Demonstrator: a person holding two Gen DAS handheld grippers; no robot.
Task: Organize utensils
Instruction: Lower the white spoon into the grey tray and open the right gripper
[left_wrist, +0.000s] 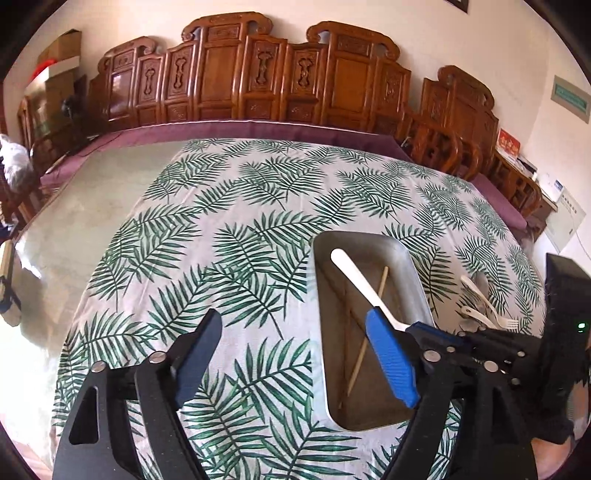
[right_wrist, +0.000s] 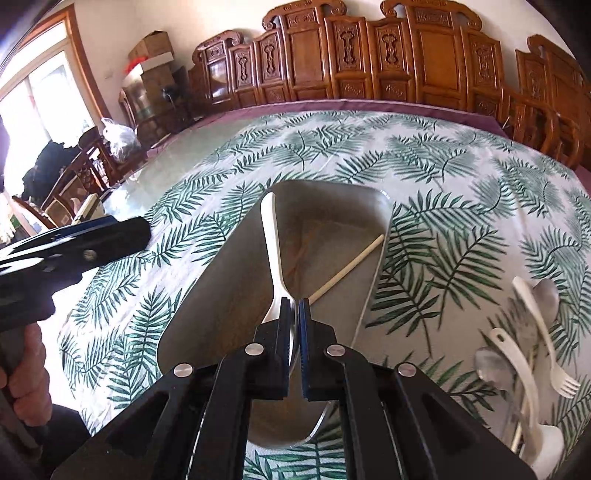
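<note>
On the leaf-print tabletop (right_wrist: 443, 229), your right hand-held gripper (right_wrist: 294, 306) clamps the white utensil (right_wrist: 271, 251) above the metal tray (right_wrist: 229, 280); lower before releasing. Left hand-held gripper (left_wrist: 295, 339) stands open, empty.

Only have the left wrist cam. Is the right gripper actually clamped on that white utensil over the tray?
Observer: Yes. The right gripper is shut on the wide end of the white utensil; its handle points away over the metal tray.
Operator: What's in the pile on the right?
Observer: Two metal spoons, a white fork and at least one more white piece; it's too blurred to count exactly.
</note>
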